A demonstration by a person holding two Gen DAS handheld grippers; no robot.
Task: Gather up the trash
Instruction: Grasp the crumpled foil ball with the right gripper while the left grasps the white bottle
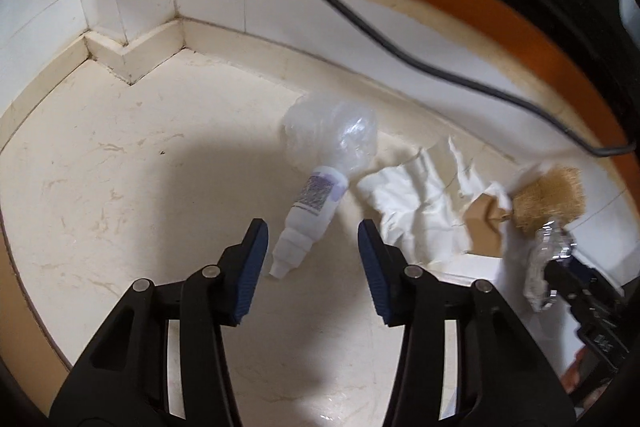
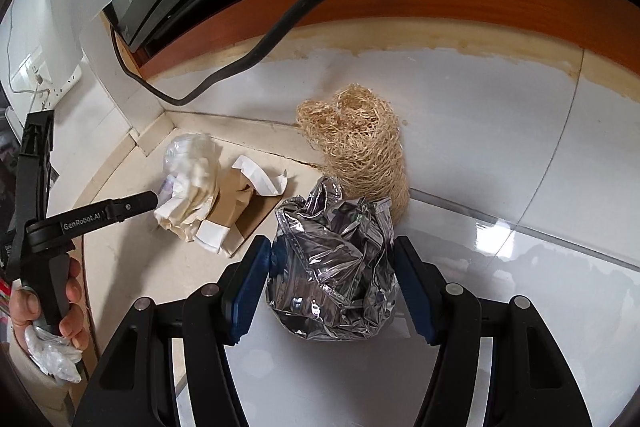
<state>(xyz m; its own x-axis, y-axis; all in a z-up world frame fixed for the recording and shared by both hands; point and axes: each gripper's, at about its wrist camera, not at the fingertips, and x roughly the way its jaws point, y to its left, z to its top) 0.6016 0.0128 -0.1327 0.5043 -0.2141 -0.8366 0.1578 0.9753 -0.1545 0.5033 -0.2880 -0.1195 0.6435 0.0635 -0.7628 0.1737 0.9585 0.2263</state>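
Left tongs (image 1: 313, 231): spread wide, empty, poised above the floor (image 1: 120, 163) with the white dropper bottle (image 1: 308, 215) lying between and just beyond the tips, nozzle toward the camera. Crushed clear plastic bottle (image 1: 332, 135) touching its far end, near the wall. Crumpled white paper (image 1: 416, 203) and brown cardboard scrap (image 1: 486, 223) just to the right.

Right tongs (image 2: 333, 247): open about the width of the crumpled foil wrapper (image 2: 334, 267); the left pad looks in contact, the right pad close beside it; firm clamping not confirmed. Fibrous loofah (image 2: 356, 147) directly behind the wrapper, leaning on the wall.

Likely faults from here:
- Foil collapsing under pressure and slipping free, owing to springy, slick folds.
- Loofah strands snagged along with the foil, owing to contact at the rear.
- Dropper bottle rolling aside on closure, owing to its round, tapered body on smooth tile.
- Paper caught by the right-hand pad of the left tongs, owing to close spacing.
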